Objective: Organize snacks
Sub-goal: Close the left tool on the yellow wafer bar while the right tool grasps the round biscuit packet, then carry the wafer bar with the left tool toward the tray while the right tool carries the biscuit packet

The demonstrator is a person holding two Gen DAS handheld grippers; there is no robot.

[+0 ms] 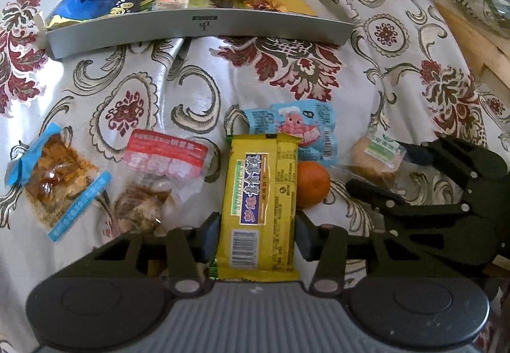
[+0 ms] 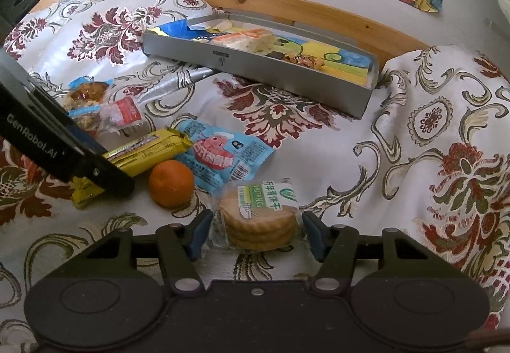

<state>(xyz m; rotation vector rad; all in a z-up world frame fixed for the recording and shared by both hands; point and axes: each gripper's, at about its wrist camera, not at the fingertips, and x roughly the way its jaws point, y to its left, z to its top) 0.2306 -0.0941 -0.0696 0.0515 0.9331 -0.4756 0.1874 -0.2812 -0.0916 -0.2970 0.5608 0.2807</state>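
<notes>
Left gripper (image 1: 257,236): mine, its pads either side of the yellow bar (image 1: 259,200); whether they press it or only flank it I cannot tell.
Yellow bar: lies lengthwise between my left pads on the floral cloth (image 1: 197,66), barcode end nearest me.
Right gripper (image 2: 257,233): mine, spread, a gap between each pad and the biscuit pack (image 2: 259,217) that sits between them.
Biscuit pack: clear wrap, green-and-white label, round biscuits stacked inside, flat on the cloth.
Orange (image 1: 312,184): touching the bar's right edge in the left view; just left of the biscuit pack in the right view.
Blue pack (image 1: 299,130): cartoon shrimp print, behind the bar and orange, partly under the bar's far end.
Red-label bag (image 1: 159,174): left of the bar, clear with brown snacks.
Blue-trim bag (image 1: 54,177): further left, brown pieces inside.
Grey tray (image 1: 204,31): at the far side, well apart from the loose snacks, already holding several wrapped snacks on a coloured lining.
</notes>
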